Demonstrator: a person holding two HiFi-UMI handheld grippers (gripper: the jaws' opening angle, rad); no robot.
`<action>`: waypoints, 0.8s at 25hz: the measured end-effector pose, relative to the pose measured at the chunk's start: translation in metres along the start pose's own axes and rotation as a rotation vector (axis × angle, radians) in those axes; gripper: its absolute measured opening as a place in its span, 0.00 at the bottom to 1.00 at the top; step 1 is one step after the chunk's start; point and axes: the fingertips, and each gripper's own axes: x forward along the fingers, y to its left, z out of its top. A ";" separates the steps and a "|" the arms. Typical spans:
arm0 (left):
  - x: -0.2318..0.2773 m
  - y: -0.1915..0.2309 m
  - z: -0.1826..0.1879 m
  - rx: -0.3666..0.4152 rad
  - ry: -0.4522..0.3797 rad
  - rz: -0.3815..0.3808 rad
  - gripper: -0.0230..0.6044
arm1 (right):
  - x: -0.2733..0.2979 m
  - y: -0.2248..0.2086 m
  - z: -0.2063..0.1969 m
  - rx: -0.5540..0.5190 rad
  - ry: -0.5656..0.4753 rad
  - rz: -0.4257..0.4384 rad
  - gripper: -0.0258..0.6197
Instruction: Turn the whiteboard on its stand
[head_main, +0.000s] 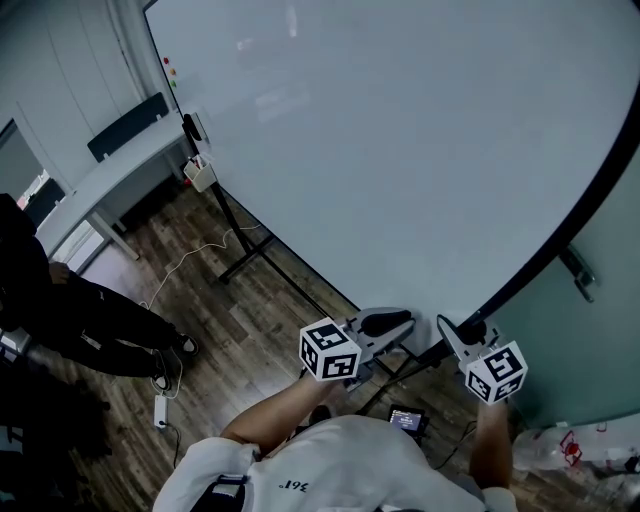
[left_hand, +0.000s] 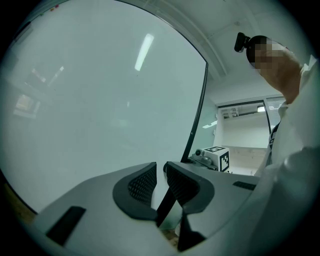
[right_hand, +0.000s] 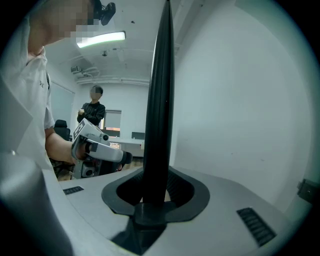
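The big whiteboard (head_main: 400, 150) fills most of the head view, with its dark frame (head_main: 590, 190) curving down toward me. My left gripper (head_main: 400, 322) sits at the board's lower edge. In the left gripper view the jaws (left_hand: 161, 170) stand close together, with a thin dark strip of that edge in the narrow slit and the white surface (left_hand: 90, 100) to their left. My right gripper (head_main: 450, 330) is at the board's near corner. In the right gripper view it (right_hand: 156, 182) is shut on the black frame bar (right_hand: 160, 100), which rises straight up between the pads.
The stand's black legs (head_main: 245, 260) spread over the wood floor. A grey desk (head_main: 110, 175) and a dark chair (head_main: 125, 125) are at the far left, where a person (head_main: 60, 310) sits. A power strip (head_main: 160, 410) lies on the floor. Another person (right_hand: 94, 112) stands across the room.
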 end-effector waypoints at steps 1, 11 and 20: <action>0.000 0.001 0.000 -0.001 0.000 0.002 0.12 | 0.000 -0.001 0.000 0.000 0.001 0.003 0.24; 0.003 0.014 0.001 -0.006 -0.003 0.023 0.12 | 0.009 -0.008 0.003 -0.033 0.005 0.048 0.22; 0.002 0.018 0.003 -0.002 -0.005 0.044 0.12 | 0.010 -0.017 0.006 -0.029 -0.009 0.058 0.21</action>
